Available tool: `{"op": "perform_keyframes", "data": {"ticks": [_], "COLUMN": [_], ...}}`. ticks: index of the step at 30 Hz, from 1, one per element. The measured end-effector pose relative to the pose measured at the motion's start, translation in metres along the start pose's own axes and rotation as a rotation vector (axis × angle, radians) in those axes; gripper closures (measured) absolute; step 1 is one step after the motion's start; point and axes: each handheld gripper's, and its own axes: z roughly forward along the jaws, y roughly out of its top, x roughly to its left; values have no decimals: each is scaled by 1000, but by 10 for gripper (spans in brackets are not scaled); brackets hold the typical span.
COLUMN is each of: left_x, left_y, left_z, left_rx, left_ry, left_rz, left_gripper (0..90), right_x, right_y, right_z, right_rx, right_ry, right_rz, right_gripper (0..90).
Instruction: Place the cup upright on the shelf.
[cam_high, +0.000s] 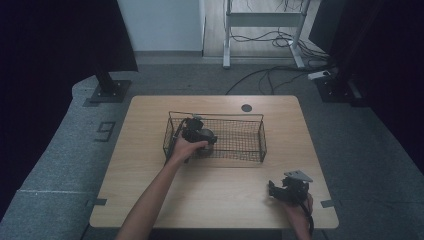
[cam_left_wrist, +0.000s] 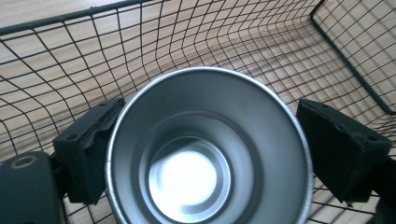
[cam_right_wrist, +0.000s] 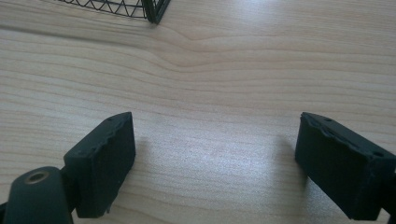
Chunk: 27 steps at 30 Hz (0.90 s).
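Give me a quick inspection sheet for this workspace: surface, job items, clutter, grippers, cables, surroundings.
Surface: wooden table, dark round grommet near far edge.
Job's things: wire basket mid-table; metal cup inside it, open mouth facing the camera, empty.
Clutter: nothing seen.
Grippers: left gripper in the basket, jaws on both sides of the cup; right gripper open over bare wood, near right corner.
Cables: floor cables beyond the table.
Surroundings: grey carpet, black curtains, desk frame behind.

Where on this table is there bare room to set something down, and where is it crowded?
Bare wood lies in front of the wire basket, between it and the right gripper, whose jaws stand open. The basket's right half is also free. Its left end is crowded: the left gripper straddles a metal cup there.
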Motion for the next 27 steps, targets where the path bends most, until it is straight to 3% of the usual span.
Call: {"op": "perform_keyframes", "data": {"ticks": [13,17,26,27], "left_x": [4,1,-4,-6], "left_y": [-4,-12,-29,-34], "left_z": [-38,-55,-78,-82], "left_rx": [-118,-146,-190,-193], "left_ry": [-2,-37,-46,-47], "left_rz": [5,32,70,93], "left_gripper": [115,115,131,133], "right_x": [0,0,0,0], "right_y": [0,0,0,0], "right_z": [0,0,0,0], "right_rx": [0,0,2,2], "right_ry": [0,0,0,0], "right_rz": [0,0,0,1], "right_gripper": [121,121,121,121]}}
